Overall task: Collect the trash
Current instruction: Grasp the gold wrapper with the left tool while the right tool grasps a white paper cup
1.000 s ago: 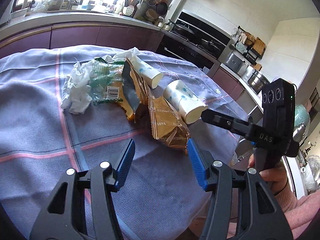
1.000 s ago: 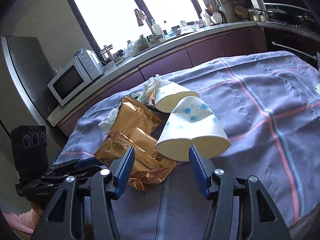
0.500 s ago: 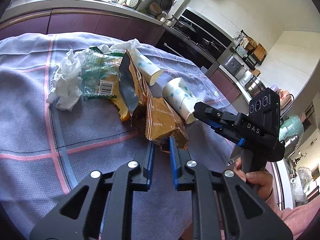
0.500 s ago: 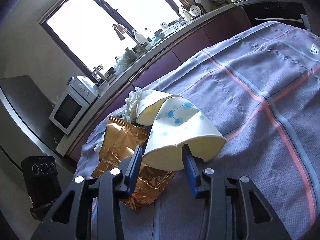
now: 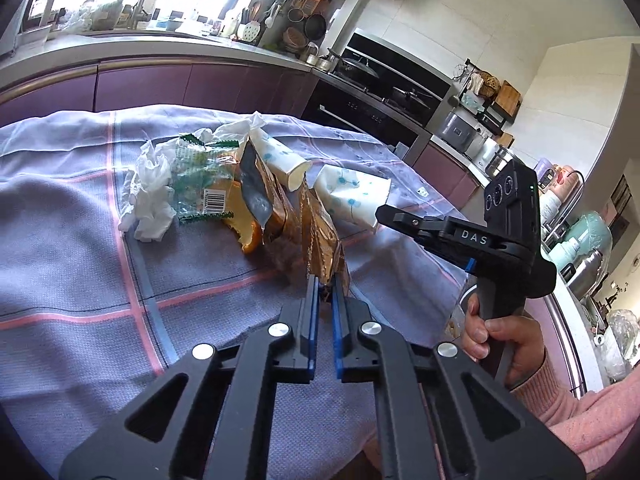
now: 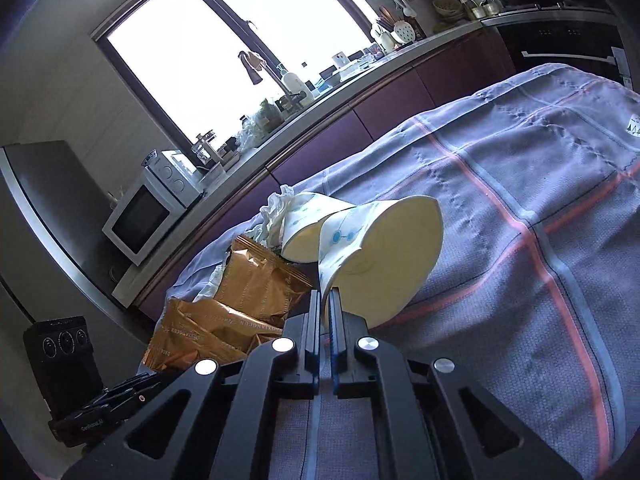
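While angled down over the tablecloth [image 5: 72,240]: left gripper [image 5: 324,292] clamped on gold wrapper [image 5: 320,240]; right gripper [image 6: 325,304] pinching paper cup [image 6: 384,256] rim.

A grey-blue checked cloth [image 5: 80,264] bears crumpled tissue [image 5: 150,196], wrappers [image 5: 256,204] and paper cups [image 5: 352,196].

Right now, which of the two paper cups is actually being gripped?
The nearer paper cup, with its open mouth facing the right gripper, whose jaws pinch its rim. The other paper cup lies behind it against the crumpled tissue, untouched.
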Demonstrator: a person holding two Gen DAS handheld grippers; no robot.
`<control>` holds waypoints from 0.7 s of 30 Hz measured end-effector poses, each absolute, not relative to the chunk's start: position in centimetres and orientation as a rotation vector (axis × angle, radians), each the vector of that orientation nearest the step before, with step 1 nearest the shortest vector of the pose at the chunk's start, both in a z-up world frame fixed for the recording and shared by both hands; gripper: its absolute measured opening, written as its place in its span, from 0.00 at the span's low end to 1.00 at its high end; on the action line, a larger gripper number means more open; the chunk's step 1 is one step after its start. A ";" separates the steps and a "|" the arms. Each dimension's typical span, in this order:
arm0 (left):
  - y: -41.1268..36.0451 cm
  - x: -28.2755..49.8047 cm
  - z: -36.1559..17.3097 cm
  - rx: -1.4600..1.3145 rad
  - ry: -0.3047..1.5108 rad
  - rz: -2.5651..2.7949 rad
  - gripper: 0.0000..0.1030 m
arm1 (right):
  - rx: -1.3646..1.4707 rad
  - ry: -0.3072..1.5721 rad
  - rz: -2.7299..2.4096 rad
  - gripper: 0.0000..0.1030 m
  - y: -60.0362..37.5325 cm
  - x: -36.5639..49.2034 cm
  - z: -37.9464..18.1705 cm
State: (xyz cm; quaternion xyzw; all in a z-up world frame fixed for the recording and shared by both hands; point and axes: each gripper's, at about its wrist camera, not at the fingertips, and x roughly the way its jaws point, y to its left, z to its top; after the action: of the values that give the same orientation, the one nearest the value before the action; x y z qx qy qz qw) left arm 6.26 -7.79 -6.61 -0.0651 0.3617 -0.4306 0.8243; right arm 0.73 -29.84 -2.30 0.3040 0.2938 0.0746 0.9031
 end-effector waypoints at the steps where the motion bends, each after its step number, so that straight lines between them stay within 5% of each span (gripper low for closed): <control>1: -7.5 6.2 -6.6 -0.136 0.768 -0.907 0.06 | 0.642 0.621 0.156 0.09 -29.9 1.1 -2.5; 4: -6.7 6.4 -6.7 -0.139 0.781 -0.888 0.06 | 0.671 0.631 0.155 0.22 -30.2 1.7 -3.0; 7: -6.1 6.5 -7.1 -0.169 0.801 -0.881 0.07 | 0.690 0.619 0.155 0.23 -30.5 2.2 -3.2; 11: -5.5 6.6 -7.1 -0.182 0.790 -0.867 0.07 | 0.671 0.606 0.153 0.02 -30.3 2.4 -2.8; 21: -1.7 4.6 -4.8 -0.191 0.710 -0.841 0.06 | 0.522 0.522 0.183 0.02 -28.0 0.8 1.2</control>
State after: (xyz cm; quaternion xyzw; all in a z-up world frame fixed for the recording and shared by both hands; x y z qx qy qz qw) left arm 4.61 -1.67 -4.79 -0.0906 0.3370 -0.3991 0.8479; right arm 0.79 -28.02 1.17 0.2547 0.2550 0.0894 0.9285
